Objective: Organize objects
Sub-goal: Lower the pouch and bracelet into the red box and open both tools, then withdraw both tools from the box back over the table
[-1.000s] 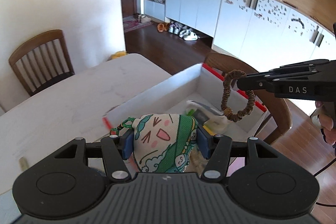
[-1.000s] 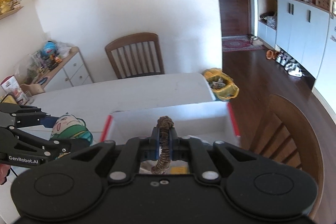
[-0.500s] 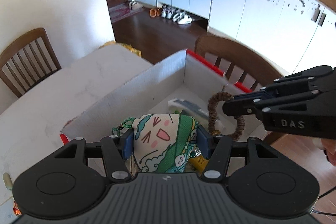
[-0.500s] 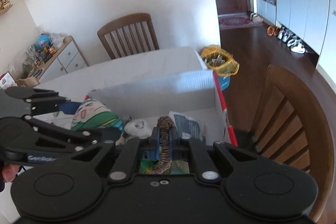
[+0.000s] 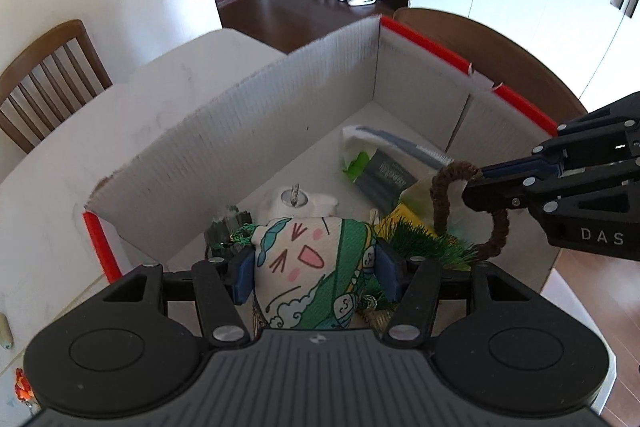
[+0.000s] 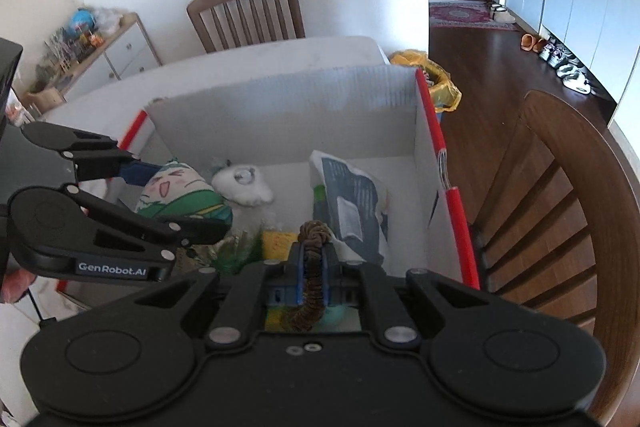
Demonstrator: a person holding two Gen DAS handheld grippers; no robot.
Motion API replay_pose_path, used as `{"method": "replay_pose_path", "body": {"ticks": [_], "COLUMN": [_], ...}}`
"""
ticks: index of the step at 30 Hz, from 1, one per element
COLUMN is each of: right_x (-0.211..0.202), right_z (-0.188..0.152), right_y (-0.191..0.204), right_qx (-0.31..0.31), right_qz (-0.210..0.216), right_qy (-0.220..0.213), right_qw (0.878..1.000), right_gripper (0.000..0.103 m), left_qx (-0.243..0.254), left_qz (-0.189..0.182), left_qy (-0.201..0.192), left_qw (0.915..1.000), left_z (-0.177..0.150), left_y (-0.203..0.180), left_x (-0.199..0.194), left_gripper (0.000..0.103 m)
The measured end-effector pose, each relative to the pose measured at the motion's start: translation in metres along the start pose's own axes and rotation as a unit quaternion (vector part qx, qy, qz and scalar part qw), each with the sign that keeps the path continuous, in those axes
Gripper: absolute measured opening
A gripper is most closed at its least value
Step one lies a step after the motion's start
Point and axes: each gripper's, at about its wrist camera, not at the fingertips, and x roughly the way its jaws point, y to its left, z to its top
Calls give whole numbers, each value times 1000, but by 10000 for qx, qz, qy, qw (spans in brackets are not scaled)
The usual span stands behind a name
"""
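Observation:
My left gripper [image 5: 314, 277] is shut on a small cloth pouch [image 5: 308, 275] printed with a cartoon face and green trim. It holds the pouch inside the near-left part of a white cardboard box with red edges [image 5: 280, 103]. The pouch also shows in the right wrist view [image 6: 180, 195]. My right gripper [image 6: 312, 279] is shut on a brown braided ring [image 6: 314, 267] and holds it over the box [image 6: 280, 103]. The ring shows in the left wrist view [image 5: 468, 211], hanging at the box's right side.
The box holds a white plush piece [image 6: 242, 185], a white and dark packet [image 6: 348, 199], a yellow item and green tinsel [image 5: 424, 247]. The box stands on a white table [image 5: 120, 123]. Wooden chairs [image 6: 248, 11] [image 6: 560, 211] stand at the table's far and right sides.
Both grippers have moved forward and down over the box, each still shut on its object. The pouch and ring now hang inside the box walls, above its contents.

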Motion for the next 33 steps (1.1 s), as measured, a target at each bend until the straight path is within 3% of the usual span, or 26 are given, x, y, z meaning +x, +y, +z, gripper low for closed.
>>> {"method": "replay_pose_path", "body": {"ticks": [8, 13, 23, 29, 33], "right_x": [14, 14, -2, -25, -39], "right_z": [-1, 1, 7, 12, 15], "right_y": [0, 2, 11, 25, 41], "right_qx": [-251, -312, -397, -495, -595], "right_qz": [-246, -269, -328, -385, -450], "right_qy": [200, 231, 192, 5, -120], "right_qw": [9992, 9989, 9985, 9980, 9971], "right_gripper": [7, 9, 27, 43, 47], "left_qx": [-78, -63, -88, -199, -243], "left_qz": [41, 85, 23, -92, -155], "left_qy": [125, 84, -152, -480, -731], "left_qw": [9999, 9999, 9998, 9986, 9969], "left_z": [-4, -6, -16, -25, -33], "left_y": [1, -1, 1, 11, 18], "left_x": [16, 16, -6, -37, -63], "left_gripper": [59, 64, 71, 74, 75]}}
